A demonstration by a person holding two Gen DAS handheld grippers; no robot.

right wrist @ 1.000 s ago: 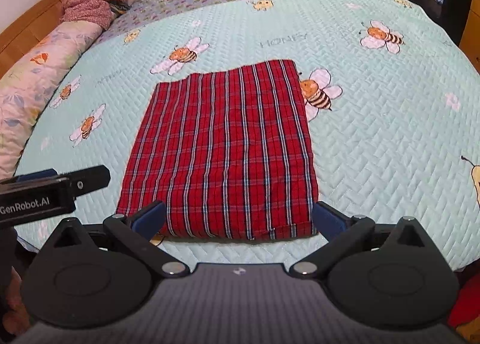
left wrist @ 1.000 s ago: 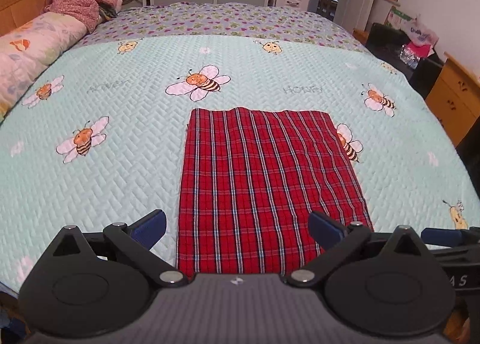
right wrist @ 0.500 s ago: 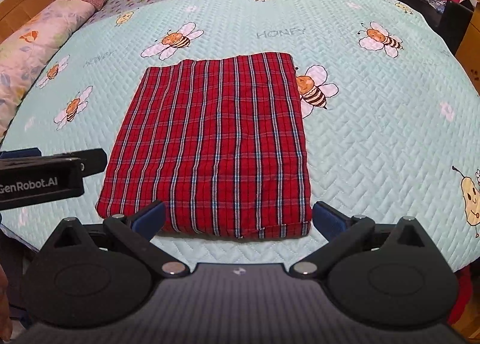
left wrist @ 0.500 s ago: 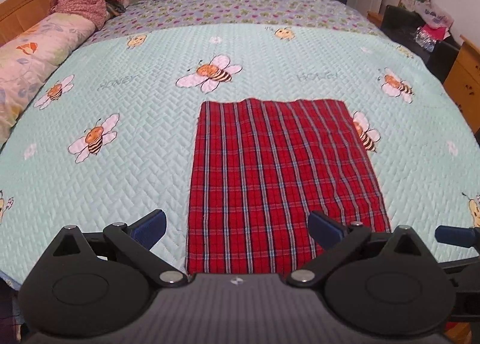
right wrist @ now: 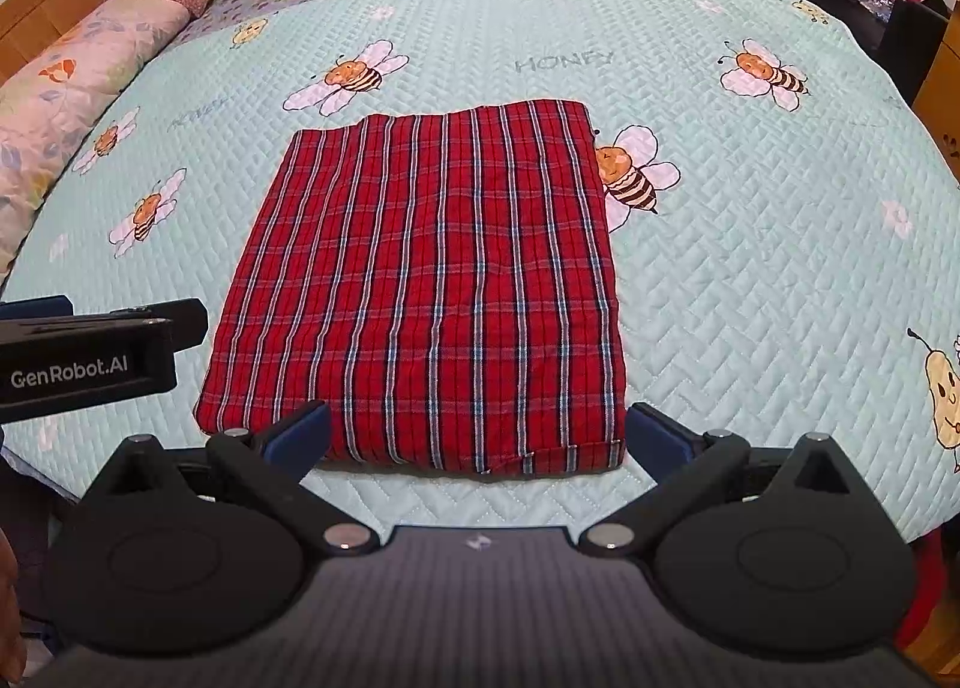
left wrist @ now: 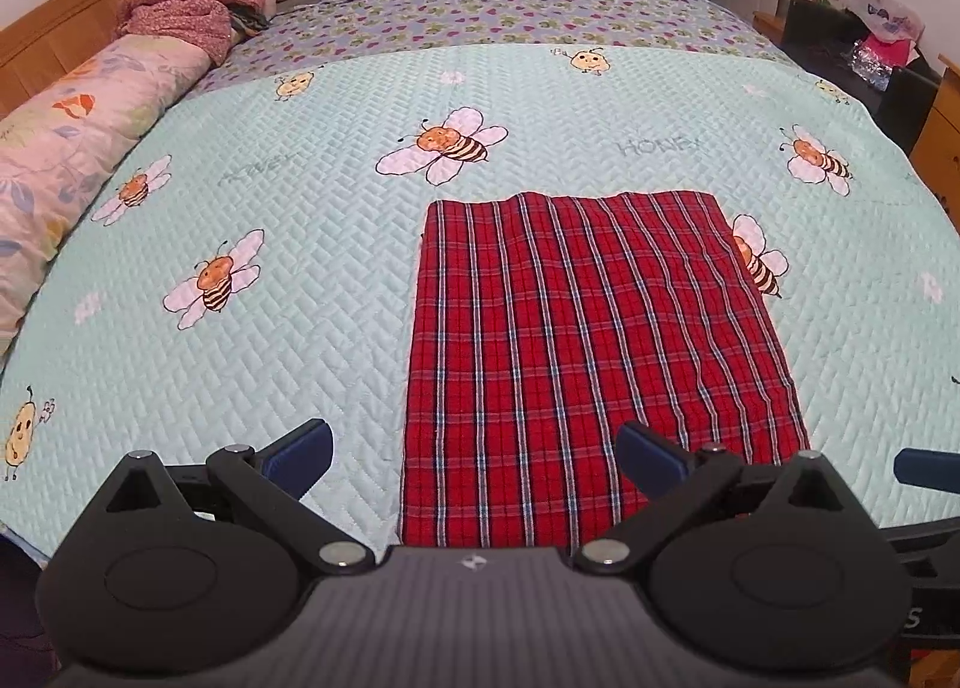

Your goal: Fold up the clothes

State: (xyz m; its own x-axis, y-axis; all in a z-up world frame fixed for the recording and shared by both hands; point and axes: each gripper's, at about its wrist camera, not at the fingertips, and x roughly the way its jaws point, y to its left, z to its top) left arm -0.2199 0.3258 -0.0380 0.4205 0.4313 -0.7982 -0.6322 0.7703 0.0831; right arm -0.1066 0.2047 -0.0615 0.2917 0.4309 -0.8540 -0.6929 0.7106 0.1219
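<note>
Two hand-held grippers are hovering at the near edge of a bed [left wrist: 300, 244], each with its blue-tipped fingers spread wide and gripping nothing. The left hand-held gripper [left wrist: 474, 448] is filling the lower part of the left wrist view; the right hand-held gripper [right wrist: 477, 436] is filling the lower part of the right wrist view. The left unit is also showing at the left edge of the right wrist view, and a blue fingertip of the right unit is showing at the right edge of the left wrist view.

A red plaid garment [right wrist: 432, 280] is lying flat on the bed as a folded rectangle, at the centre of the right wrist view and right of centre in the left wrist view [left wrist: 576, 352]. Its near folded edge is sitting just ahead of the right unit's fingers; contact cannot be confirmed.

A mint quilted bedspread [right wrist: 750, 244] printed with bees is covering the bed. A floral pillow [left wrist: 66, 147] is lying along the left edge, and a pink crumpled garment [left wrist: 180, 12] is resting in the upper left.
</note>
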